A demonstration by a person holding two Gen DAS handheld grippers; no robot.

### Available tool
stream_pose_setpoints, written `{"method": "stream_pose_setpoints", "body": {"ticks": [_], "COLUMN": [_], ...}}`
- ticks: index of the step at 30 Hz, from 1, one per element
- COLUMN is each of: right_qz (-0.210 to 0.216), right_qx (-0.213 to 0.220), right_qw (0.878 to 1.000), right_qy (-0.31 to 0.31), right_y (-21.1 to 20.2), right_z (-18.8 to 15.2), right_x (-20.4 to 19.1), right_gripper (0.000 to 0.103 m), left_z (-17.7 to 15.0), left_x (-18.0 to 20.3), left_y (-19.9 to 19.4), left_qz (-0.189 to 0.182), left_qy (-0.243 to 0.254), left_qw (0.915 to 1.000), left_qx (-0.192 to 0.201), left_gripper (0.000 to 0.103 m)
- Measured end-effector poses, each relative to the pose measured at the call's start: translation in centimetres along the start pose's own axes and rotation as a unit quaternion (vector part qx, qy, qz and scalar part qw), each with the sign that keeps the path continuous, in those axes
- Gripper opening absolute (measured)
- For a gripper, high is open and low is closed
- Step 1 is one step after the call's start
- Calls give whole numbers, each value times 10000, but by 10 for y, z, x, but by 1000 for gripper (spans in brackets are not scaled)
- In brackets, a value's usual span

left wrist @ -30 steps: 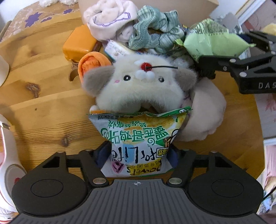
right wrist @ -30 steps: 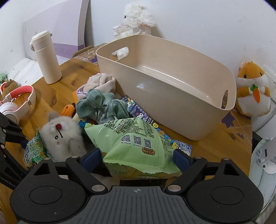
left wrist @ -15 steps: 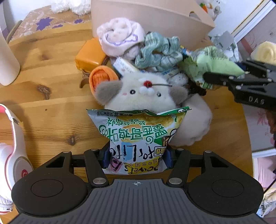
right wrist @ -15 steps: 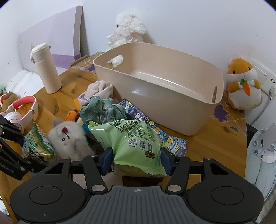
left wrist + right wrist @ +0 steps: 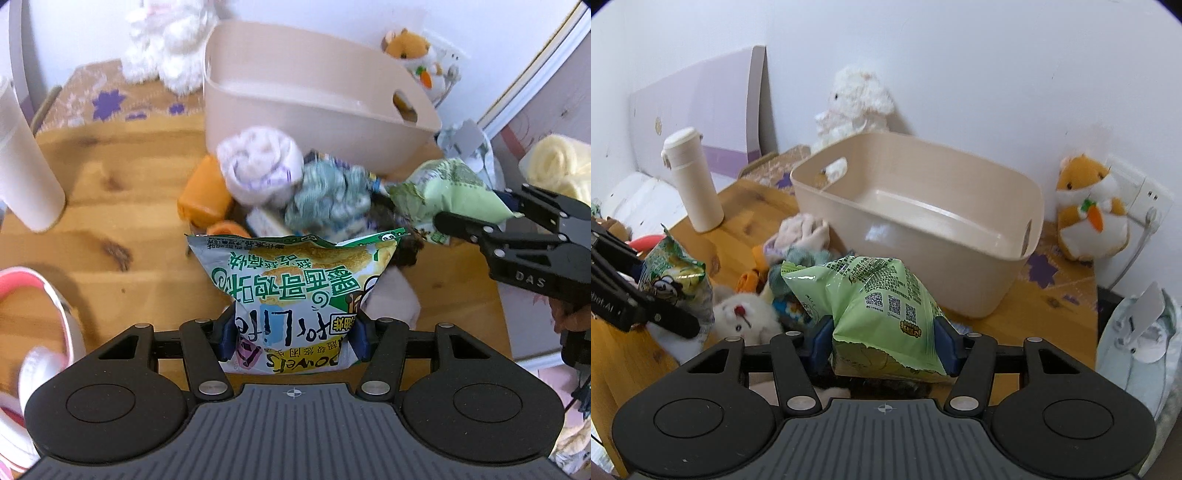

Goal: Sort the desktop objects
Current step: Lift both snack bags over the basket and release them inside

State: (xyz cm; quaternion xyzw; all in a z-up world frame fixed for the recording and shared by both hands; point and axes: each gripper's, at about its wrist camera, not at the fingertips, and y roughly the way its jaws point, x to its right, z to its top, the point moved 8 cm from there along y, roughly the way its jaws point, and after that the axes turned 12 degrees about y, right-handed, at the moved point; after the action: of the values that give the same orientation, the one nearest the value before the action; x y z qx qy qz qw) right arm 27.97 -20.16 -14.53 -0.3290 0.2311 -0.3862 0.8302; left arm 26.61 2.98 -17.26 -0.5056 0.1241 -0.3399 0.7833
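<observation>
My left gripper (image 5: 293, 338) is shut on a green-and-yellow chip bag (image 5: 295, 284) and holds it above the wooden table (image 5: 110, 206). My right gripper (image 5: 884, 345) is shut on a light green snack bag (image 5: 879, 306), also lifted; it shows in the left wrist view (image 5: 454, 192). The beige plastic bin (image 5: 923, 221) stands behind the pile, empty. A grey-white plush mouse (image 5: 746, 321), a rolled white towel (image 5: 262, 166) and a green cloth (image 5: 328, 195) lie in the pile in front of it.
A white thermos (image 5: 692, 181) stands at the left. Pink headphones (image 5: 40, 332) lie at the table's left edge. A white plush lamb (image 5: 855, 101) and an orange hamster plush (image 5: 1087, 210) sit by the wall. An orange case (image 5: 201, 195) lies in the pile.
Both grippers have closed tighter on their bags and risen from the pile. The views tilted up, so the bin now shows whole and the plush mouse dropped behind the chip bag.
</observation>
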Motion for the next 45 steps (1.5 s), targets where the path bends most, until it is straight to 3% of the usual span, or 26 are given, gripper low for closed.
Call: {"method": "stream_pose_setpoints", "body": {"ticks": [14, 27, 33, 38, 45], "right_qz": [-277, -442, -624, -786, -808], "right_qx": [742, 1119, 1026, 826, 570], "right_qw": [9968, 9926, 9927, 9935, 9949], "right_qy": [47, 158, 138, 54, -180], "right_y": [-27, 1, 35, 65, 94], "right_z": [60, 116, 128, 128, 124], "right_x": [28, 63, 71, 80, 76], "right_gripper": [54, 55, 55, 55, 55], "left_z": [62, 168, 198, 204, 206], "left_x": [-16, -25, -23, -27, -32], "left_y": [-20, -19, 19, 56, 83], "left_qz": [385, 875, 965, 1149, 1125], "left_qy": [239, 546, 623, 568, 459], "left_qw": [9973, 9843, 9839, 9841, 9882], "left_qx": [573, 1435, 1367, 1226, 932], "left_gripper": [58, 58, 58, 58, 60]}}
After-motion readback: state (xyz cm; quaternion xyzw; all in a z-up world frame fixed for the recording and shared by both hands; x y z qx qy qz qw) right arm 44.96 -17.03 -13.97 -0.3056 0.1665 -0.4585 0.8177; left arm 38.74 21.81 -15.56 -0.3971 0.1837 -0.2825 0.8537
